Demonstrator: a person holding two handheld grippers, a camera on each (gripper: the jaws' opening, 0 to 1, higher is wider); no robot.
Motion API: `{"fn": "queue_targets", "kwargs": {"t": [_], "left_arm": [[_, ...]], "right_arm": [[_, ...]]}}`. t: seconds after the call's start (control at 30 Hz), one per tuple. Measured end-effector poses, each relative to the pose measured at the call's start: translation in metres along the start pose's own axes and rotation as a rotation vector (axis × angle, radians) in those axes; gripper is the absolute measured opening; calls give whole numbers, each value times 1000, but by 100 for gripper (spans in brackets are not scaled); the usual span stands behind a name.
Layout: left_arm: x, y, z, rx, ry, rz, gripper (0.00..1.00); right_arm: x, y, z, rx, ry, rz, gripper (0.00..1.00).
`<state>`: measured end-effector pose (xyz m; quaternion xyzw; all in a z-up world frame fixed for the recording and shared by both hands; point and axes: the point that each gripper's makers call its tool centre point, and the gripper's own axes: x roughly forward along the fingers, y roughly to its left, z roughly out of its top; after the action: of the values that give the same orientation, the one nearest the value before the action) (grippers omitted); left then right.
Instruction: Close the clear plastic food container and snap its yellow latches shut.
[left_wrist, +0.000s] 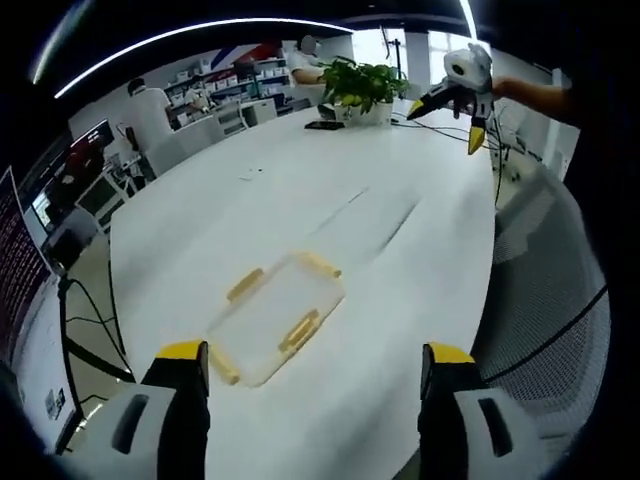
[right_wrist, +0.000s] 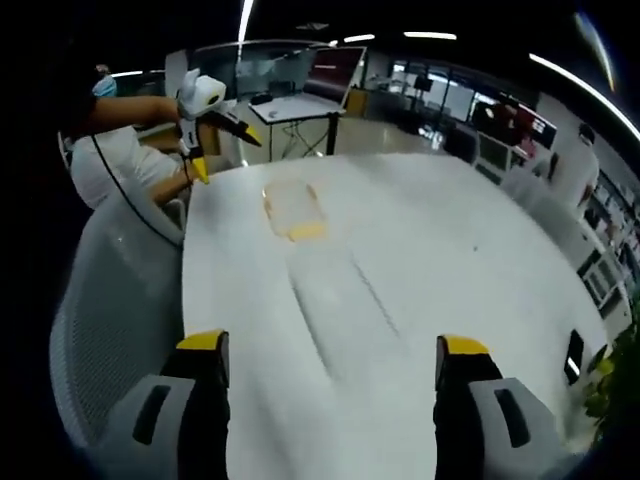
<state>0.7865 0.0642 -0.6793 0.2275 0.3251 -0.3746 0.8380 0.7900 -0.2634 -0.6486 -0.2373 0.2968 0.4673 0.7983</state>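
Observation:
The clear plastic container (left_wrist: 275, 318) lies flat on the white table (left_wrist: 330, 190), just ahead of my left gripper (left_wrist: 315, 362), whose yellow-tipped jaws stand wide apart with nothing between them. Yellow latches (left_wrist: 300, 330) show along its sides; I cannot tell whether they are snapped down. In the right gripper view the container (right_wrist: 293, 210) sits far off near the table's far edge, well beyond my right gripper (right_wrist: 332, 352), which is open and holds nothing. A hand holds the right gripper (left_wrist: 447, 125) high above the far table end. The left gripper (right_wrist: 228, 155) hovers beside the container.
A potted plant (left_wrist: 360, 85) and a dark phone (left_wrist: 325, 125) stand at the table's far end. Grey mesh chairs (left_wrist: 560, 300) (right_wrist: 110, 300) flank the table edge. Desks, shelves and people fill the background. The table (right_wrist: 420, 260) between my grippers is bare.

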Motion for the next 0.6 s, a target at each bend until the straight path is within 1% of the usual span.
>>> {"fn": "queue_targets", "kwargs": {"t": [0.37,0.6], "left_arm": [[7,13,-4,60,42,-27,79],[13,25,-8,99,70,-38,74]], "right_arm": [[17,0,12,-49,19,46,80],[33,-1,27,-78,17,71,76]]}}
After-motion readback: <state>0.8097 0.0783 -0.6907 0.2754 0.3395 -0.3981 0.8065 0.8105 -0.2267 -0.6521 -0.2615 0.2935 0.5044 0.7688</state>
